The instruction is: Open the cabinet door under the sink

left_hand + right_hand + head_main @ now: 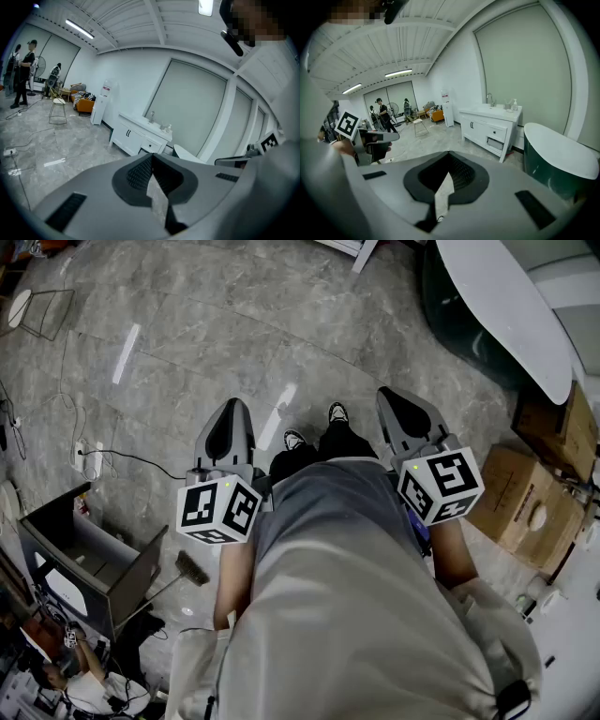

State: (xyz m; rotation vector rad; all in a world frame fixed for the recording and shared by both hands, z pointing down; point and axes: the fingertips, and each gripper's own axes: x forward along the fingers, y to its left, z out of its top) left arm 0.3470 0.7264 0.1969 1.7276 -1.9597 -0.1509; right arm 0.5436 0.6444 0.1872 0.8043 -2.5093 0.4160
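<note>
The white sink cabinet [137,137] stands far off against the wall, with a faucet [152,115] on top. Its two doors carry dark handles [127,133] and look closed. The right gripper view shows the same cabinet [490,127] with its door handles [472,124] and an open slot below a drawer. Both grippers are held low at the person's hips, pointing forward. My left gripper [232,409] and right gripper [392,395] each have jaws meeting at the tips, with nothing held. The left gripper [152,155] and right gripper [450,153] are several steps from the cabinet.
A dark bathtub with a white rim [506,296] sits to the right of the cabinet, with cardboard boxes [530,502] nearby. A grey bin [94,559], a brush [192,568] and a floor cable [122,457] lie to the left. People [23,70] stand far back.
</note>
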